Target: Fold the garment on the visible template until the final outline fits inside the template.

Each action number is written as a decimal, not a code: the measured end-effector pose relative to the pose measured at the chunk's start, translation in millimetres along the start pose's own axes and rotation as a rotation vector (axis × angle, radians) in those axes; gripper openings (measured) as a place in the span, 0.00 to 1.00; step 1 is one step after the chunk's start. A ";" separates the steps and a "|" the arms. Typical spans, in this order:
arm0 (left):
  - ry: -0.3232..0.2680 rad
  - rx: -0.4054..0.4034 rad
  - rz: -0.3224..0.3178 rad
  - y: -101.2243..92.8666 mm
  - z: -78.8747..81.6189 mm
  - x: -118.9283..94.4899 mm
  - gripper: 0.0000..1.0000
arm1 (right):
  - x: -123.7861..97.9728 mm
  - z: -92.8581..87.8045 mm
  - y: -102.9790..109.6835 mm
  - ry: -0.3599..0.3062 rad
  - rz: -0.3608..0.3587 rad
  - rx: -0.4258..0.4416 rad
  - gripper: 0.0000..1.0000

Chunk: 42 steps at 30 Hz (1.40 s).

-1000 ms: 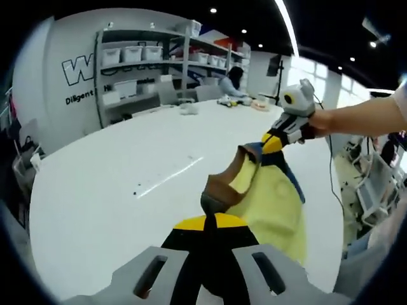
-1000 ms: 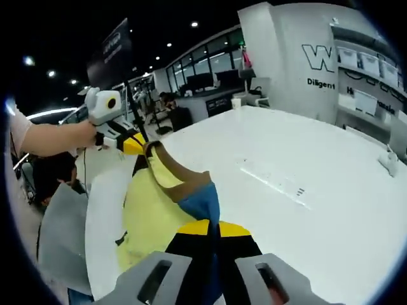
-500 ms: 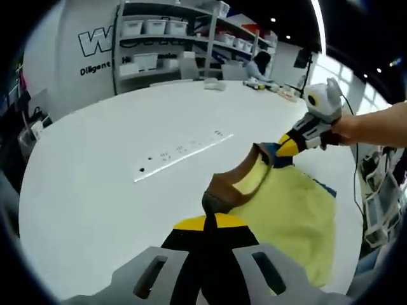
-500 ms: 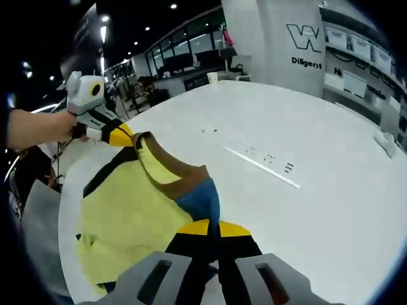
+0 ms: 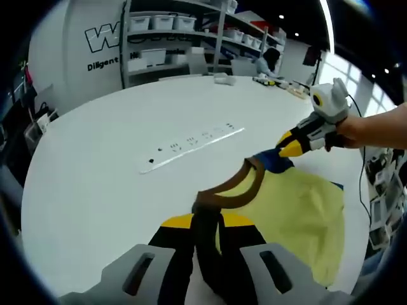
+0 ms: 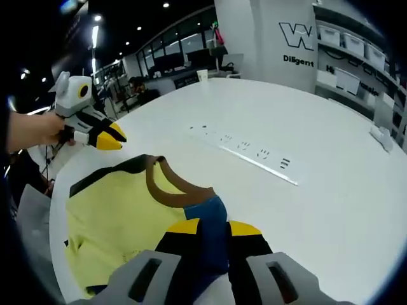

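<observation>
While both yellow-tipped grippers sit low over the table, the yellow short-sleeved garment with a brown neckband and blue shoulder patch [image 6: 121,219] is being laid out flat. The left gripper [image 5: 205,223] has its jaws pinched together on the brown neckband. The right gripper [image 6: 206,230] has the blue shoulder fabric lying between its jaws, but I cannot tell whether they are clamped; in the left gripper view its tips [image 5: 292,147] sit just at the blue corner.

To do this well, I'd judge both hands should come down level and draw apart enough to take the slack out of the collar, so the cloth lies smooth before any fold.

The round white table [image 5: 102,159] is matte. A thin pale strip with small dark marks [image 6: 245,154] lies well apart from the garment; whether that is the template I cannot tell. Beyond stand shelves of white bins [image 5: 159,25] and a wall with dark lettering [image 6: 299,38].
</observation>
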<state>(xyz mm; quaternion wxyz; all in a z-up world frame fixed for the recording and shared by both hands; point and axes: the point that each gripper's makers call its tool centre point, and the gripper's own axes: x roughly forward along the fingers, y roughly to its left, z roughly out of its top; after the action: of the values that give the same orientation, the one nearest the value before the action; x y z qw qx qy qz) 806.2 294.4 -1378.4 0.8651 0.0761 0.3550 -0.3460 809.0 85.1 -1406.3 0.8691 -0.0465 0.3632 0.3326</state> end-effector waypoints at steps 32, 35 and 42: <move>-0.100 -0.175 -0.080 -61.2 -109.9 -80.2 0.38 | -98.5 -113.1 101.1 -0.089 0.038 0.011 0.38; -0.094 -0.167 -0.093 -64.5 -110.1 -78.5 0.31 | -94.9 -111.0 101.7 -0.111 0.029 0.045 0.39; -0.061 -0.183 -0.120 -69.2 -118.9 -73.3 0.12 | -92.2 -116.5 99.5 -0.093 0.006 0.062 0.19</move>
<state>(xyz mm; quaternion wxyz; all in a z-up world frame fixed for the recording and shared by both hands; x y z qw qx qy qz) 656.9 327.3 -1409.2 0.8565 -0.0351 0.3627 -0.3655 630.7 74.4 -1414.6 0.8850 -0.0028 0.3328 0.3256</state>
